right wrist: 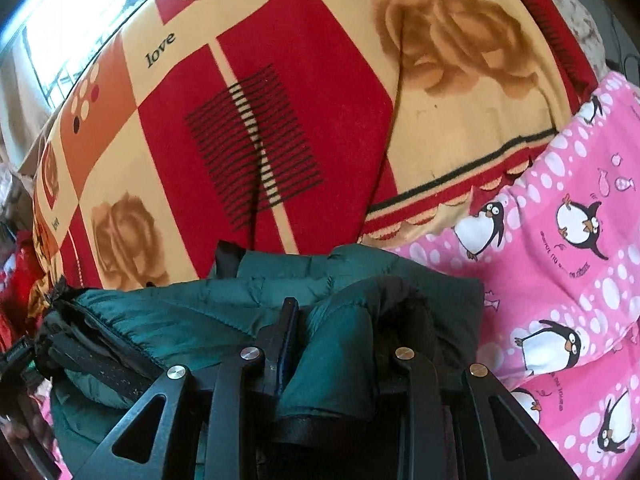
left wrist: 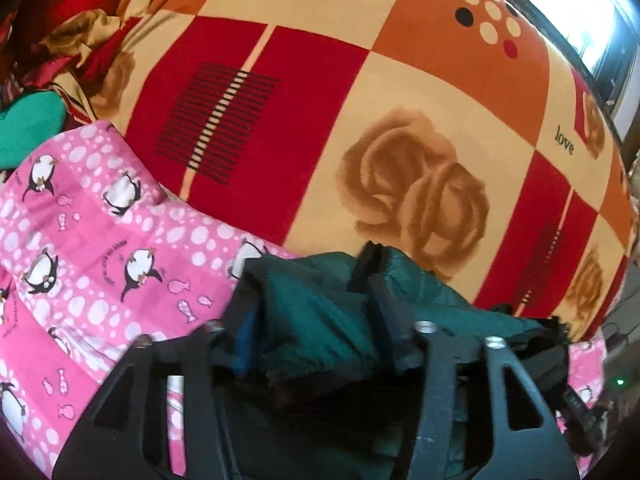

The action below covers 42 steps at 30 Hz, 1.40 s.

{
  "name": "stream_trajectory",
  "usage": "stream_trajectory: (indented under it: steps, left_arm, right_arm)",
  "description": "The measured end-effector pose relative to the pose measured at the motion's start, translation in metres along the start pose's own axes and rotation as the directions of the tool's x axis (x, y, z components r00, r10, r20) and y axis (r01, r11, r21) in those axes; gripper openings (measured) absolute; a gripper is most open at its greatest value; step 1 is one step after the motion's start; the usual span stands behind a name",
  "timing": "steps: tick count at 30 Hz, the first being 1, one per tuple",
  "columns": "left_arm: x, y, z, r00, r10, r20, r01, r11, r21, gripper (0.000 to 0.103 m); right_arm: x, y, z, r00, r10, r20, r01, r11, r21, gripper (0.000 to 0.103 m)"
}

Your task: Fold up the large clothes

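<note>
A dark green puffer jacket lies bunched on a pink penguin-print sheet, right in front of both grippers. In the left wrist view my left gripper is open, its jaws wide apart, and a loose fold of the jacket lies between them. In the right wrist view the jacket spreads to the left, folded over itself, with black trim along one edge. My right gripper is shut on a thick green fold of it. Its left finger shows, while dark fabric covers the right one.
Beyond the jacket spreads a blanket of red, orange and cream squares with roses. A heap of red and gold cloth and a teal cloth lie at far left. A bright window is behind the bed. The pink sheet continues to the right.
</note>
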State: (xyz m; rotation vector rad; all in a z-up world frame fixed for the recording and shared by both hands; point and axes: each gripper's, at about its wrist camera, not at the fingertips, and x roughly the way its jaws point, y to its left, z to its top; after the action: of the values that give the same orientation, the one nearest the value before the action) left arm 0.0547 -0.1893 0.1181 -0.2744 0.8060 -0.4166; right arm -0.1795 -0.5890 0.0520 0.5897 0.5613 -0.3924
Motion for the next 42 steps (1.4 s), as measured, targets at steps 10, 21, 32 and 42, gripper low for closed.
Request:
stream_trajectory:
  steps: [10, 21, 32, 42]
  left_arm:
    - [-0.041, -0.015, 0.005, 0.99, 0.047, 0.134, -0.055, 0.997, 0.058, 0.084]
    - [0.009, -0.03, -0.019, 0.975, 0.221, 0.034, -0.224, 0.952, 0.207, 0.084]
    - [0.048, -0.019, -0.026, 0.963, 0.264, -0.061, -0.242, 0.939, 0.243, 0.089]
    - [0.013, -0.029, -0.009, 0.981, 0.192, -0.012, -0.186, 0.959, 0.213, 0.09]
  right_arm:
    - [-0.055, 0.021, 0.017, 0.991, 0.07, 0.111, -0.068, 0.997, -0.027, 0.082]
    - [-0.001, 0.08, 0.019, 0.999, -0.041, -0.03, 0.029, 0.941, -0.338, 0.082]
    - [0.058, 0.04, 0.014, 0.974, -0.179, -0.141, 0.139, 0.958, -0.252, 0.085]
    - [0.011, 0.054, 0.026, 0.988, -0.136, -0.077, 0.109, 0.952, -0.286, 0.085]
